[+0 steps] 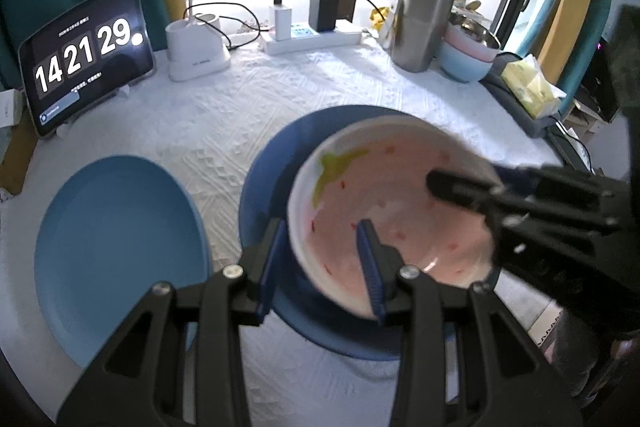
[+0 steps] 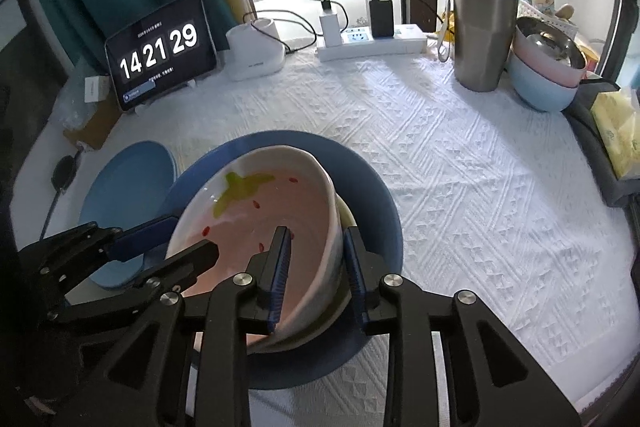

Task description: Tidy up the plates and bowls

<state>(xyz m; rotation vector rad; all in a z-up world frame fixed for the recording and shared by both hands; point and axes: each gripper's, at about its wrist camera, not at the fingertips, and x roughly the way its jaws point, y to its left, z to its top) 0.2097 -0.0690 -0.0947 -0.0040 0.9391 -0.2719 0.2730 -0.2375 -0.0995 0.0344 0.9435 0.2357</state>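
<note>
left wrist view: my left gripper point(image 1: 324, 259) and right gripper point(image 2: 316, 267) each straddle the strawberry bowl's point(image 1: 396, 211) rim over the dark blue plate point(image 1: 264, 179); whether they're clamped, i cannot tell. uneven pull could tip it.

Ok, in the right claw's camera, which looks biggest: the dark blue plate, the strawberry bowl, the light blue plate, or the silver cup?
Largest to smallest, as they look:
1. dark blue plate
2. strawberry bowl, held just in front of the camera, so it looks extra large
3. light blue plate and silver cup: too alike to rank; the plate is partly hidden and the cup is farther away.
</note>
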